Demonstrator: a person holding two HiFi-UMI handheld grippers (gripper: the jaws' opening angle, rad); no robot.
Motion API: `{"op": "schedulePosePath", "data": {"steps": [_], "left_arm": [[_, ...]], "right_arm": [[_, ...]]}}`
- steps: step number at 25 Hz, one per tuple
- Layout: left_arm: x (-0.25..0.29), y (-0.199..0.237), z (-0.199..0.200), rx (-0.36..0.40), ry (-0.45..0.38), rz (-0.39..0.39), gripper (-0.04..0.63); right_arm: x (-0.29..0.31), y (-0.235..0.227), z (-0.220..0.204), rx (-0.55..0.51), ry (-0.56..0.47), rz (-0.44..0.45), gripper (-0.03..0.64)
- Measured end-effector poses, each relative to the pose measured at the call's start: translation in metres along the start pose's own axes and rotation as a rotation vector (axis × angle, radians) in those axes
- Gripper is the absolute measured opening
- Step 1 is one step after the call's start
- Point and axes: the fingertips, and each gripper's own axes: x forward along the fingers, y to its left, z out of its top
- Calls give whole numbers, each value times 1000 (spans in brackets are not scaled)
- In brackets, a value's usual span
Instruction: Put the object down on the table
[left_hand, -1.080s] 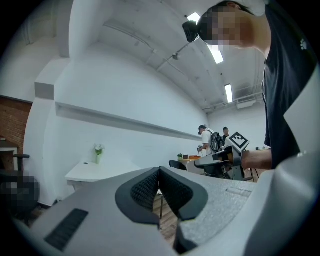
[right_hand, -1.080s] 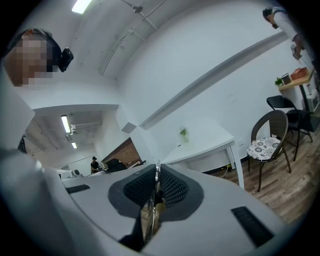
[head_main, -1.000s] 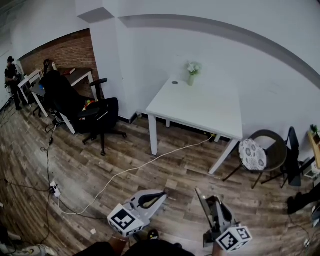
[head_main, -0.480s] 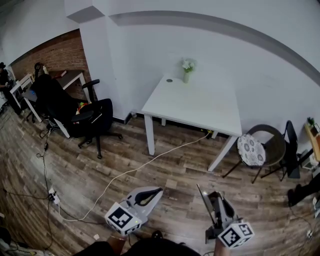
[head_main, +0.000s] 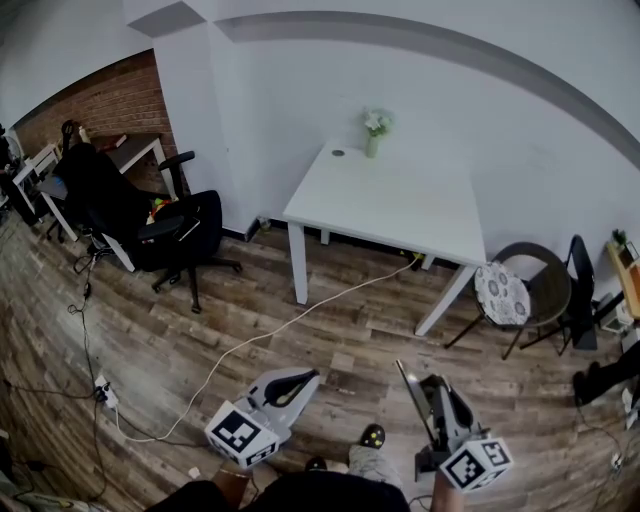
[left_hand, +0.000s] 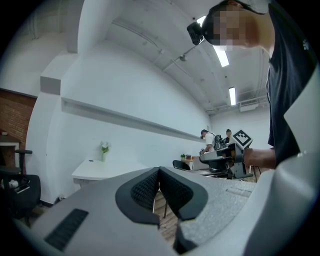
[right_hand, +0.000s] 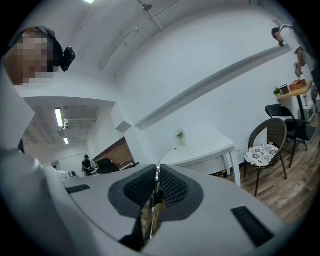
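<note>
Head view: the left gripper (head_main: 300, 378) and the right gripper (head_main: 432, 386) are hovering low over the wooden floor (head_main: 150, 330), well apart from the white table (head_main: 400, 205), the right one carrying a thin flat object (head_main: 410, 395) that is sticking forward on edge. Left gripper view: the left gripper's jaws are resting together, pads touching, with nothing lying between them. Right gripper view: the right gripper's jaws are clamping the thin flat object (right_hand: 156, 192), which is showing edge-on as a narrow shiny strip between the dark pads, the white table standing well ahead.
</note>
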Motion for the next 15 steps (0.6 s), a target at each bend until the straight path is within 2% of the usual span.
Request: {"op": "schedulePosePath", "data": {"steps": [5, 15], "left_arm": [[5, 5, -1, -6, -4, 18, 0], [30, 45, 10, 18, -11, 104, 0]], "right_arm": [[10, -11, 6, 4, 1, -4, 26], [78, -35, 33, 7, -4, 67, 28]]}}
